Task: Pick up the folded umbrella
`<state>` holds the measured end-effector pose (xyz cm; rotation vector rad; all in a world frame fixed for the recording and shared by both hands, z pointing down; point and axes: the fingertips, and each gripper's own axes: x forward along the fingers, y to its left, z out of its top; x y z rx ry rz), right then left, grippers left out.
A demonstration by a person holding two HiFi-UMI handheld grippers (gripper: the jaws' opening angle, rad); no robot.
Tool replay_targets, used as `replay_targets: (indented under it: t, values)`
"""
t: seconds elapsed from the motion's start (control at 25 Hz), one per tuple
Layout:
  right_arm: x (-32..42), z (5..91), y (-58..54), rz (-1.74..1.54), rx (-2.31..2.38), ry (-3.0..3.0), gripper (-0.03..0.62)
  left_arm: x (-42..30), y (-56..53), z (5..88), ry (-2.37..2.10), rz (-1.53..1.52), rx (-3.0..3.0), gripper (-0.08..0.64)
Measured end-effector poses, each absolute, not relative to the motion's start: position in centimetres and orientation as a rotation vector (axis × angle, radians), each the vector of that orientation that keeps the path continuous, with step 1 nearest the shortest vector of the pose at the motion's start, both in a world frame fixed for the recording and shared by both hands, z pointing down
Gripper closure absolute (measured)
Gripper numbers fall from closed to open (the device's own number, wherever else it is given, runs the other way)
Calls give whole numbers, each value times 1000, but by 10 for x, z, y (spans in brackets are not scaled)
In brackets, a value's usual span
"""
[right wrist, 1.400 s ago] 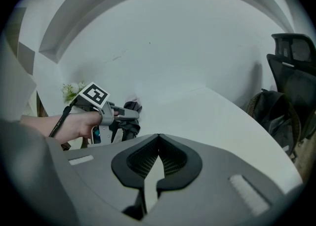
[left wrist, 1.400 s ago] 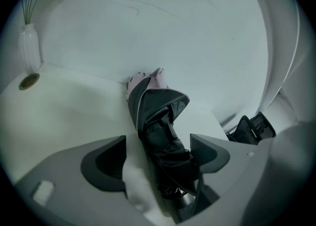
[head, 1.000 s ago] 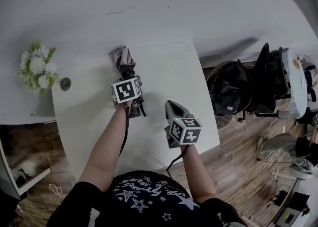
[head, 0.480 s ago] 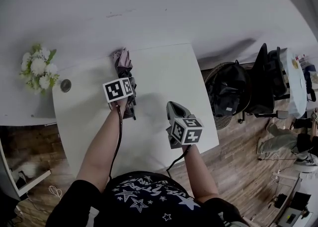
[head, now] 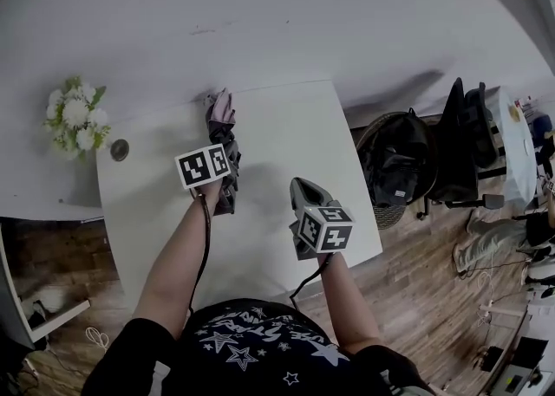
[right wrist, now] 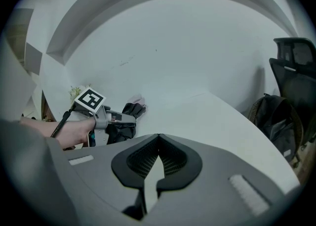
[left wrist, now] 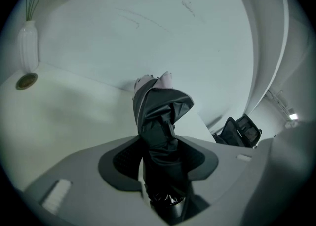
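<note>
The folded umbrella [head: 223, 121], black with a pink end, lies lengthwise over the white table [head: 295, 126] near its far edge. My left gripper [head: 225, 173] has it between its jaws, which are closing; the pads press on the dark fabric. In the left gripper view the umbrella [left wrist: 160, 121] sticks out forward past that gripper [left wrist: 160, 159], tilted up off the table. My right gripper [head: 300, 186] hovers over the table's middle, to the right of the umbrella, shut and holding nothing [right wrist: 158, 138]. It sees the umbrella [right wrist: 127, 115] in the other hand.
A vase of white flowers [head: 74, 121] and a small round disc [head: 120, 150] stand at the table's left end. A dark backpack [head: 403, 160] and an office chair [head: 468, 139] sit on the floor right of the table. A white wall runs behind.
The left gripper has closed on the umbrella and risen a little with it, its marker cube shifting left. The right gripper has stayed put.
</note>
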<state>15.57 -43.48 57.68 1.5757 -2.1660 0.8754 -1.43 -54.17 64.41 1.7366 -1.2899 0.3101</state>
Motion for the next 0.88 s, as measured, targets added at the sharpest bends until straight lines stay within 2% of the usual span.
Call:
replay_targets:
  t: [0.88]
  values:
    - [149, 505, -351, 728, 1630, -2298, 575, -23, -442, 516, -1299, 119, 1985, 353]
